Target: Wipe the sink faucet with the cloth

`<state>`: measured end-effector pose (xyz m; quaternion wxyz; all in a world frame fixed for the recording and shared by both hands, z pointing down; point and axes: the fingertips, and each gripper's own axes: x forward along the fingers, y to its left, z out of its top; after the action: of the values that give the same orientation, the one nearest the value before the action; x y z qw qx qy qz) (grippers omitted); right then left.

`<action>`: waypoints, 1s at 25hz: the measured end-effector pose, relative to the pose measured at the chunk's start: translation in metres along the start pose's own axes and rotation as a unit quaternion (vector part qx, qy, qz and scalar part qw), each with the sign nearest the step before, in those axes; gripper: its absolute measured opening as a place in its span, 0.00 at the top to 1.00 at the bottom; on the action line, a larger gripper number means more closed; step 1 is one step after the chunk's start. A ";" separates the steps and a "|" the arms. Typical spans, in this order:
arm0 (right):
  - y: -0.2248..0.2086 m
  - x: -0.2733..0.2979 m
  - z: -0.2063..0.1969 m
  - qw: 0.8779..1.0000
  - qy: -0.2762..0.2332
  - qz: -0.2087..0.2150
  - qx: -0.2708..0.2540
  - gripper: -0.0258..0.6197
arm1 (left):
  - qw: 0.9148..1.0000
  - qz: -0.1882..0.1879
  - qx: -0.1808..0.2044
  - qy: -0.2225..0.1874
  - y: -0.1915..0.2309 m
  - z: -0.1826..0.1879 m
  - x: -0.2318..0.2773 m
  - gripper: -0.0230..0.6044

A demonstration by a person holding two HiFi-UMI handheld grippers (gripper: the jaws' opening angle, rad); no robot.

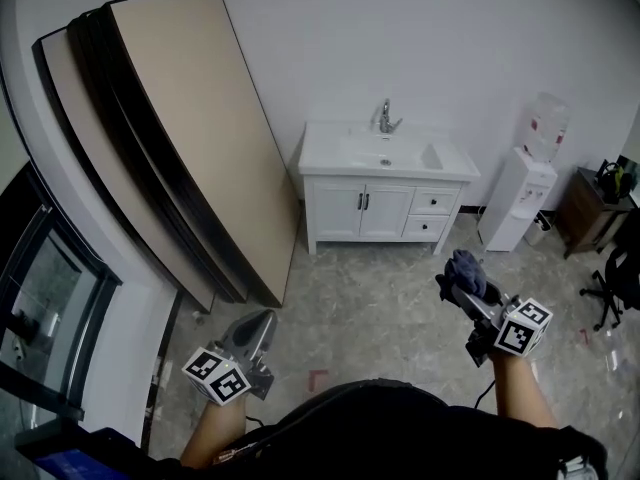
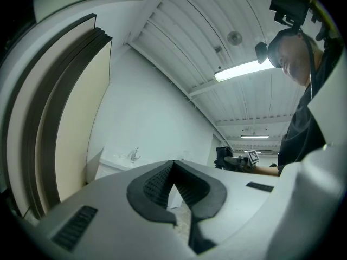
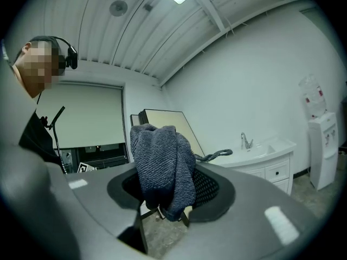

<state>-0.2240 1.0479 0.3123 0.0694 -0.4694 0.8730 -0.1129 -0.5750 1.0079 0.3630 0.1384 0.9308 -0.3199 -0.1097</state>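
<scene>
One cloth (image 3: 162,167), dark blue-grey with a coarse knit, bunched into a soft lump and standing up above the jaws of the right gripper (image 1: 458,286), which are clamped on its lower folds. A thin tail of the cloth trails off to one side. The right forearm (image 1: 522,388) is bare, held low in front of the body and angled forward and slightly inward, with the marker cube nearest the wrist. The left gripper (image 1: 255,330) is also held low and points forward. Its ribbed black pads (image 2: 152,183) meet at the tips with nothing between them. The left forearm (image 1: 215,433) is bare and close to the torso. The faucet (image 1: 386,118) is chrome with a curved spout and stands well apart from both grippers, at the back of a white basin (image 1: 350,153). The basin sits on a white vanity cabinet (image 1: 340,210) with two doors and two drawers, all with dark handles. The floor (image 1: 380,298) is grey, marble-patterned tile. Left of the vanity, several large beige boards (image 1: 180,138) with dark edges lean on the wall. To its right stands a white water dispenser (image 1: 520,203) with a bottle on top.
</scene>
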 end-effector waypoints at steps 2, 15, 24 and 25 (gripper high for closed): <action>0.008 0.012 -0.008 1.000 0.013 -0.001 0.005 0.70 | 1.000 -0.003 -0.008 0.005 0.009 -0.002 -0.003 0.98; -0.013 0.018 -0.026 0.999 0.030 -0.012 0.030 0.70 | 0.999 -0.023 -0.032 0.031 0.019 -0.029 0.030 0.98; -0.127 -0.009 0.005 0.999 0.007 0.028 0.033 0.70 | 0.999 -0.008 0.010 0.030 -0.030 -0.033 0.138 0.98; -0.143 -0.014 0.015 0.999 0.004 0.033 0.031 0.70 | 1.000 -0.006 0.010 0.027 -0.040 -0.033 0.154 0.98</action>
<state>-0.0981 0.9814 0.3359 0.0837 -0.4377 0.8842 -0.1398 -0.4240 0.9473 0.3626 0.1367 0.9369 -0.3112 -0.0819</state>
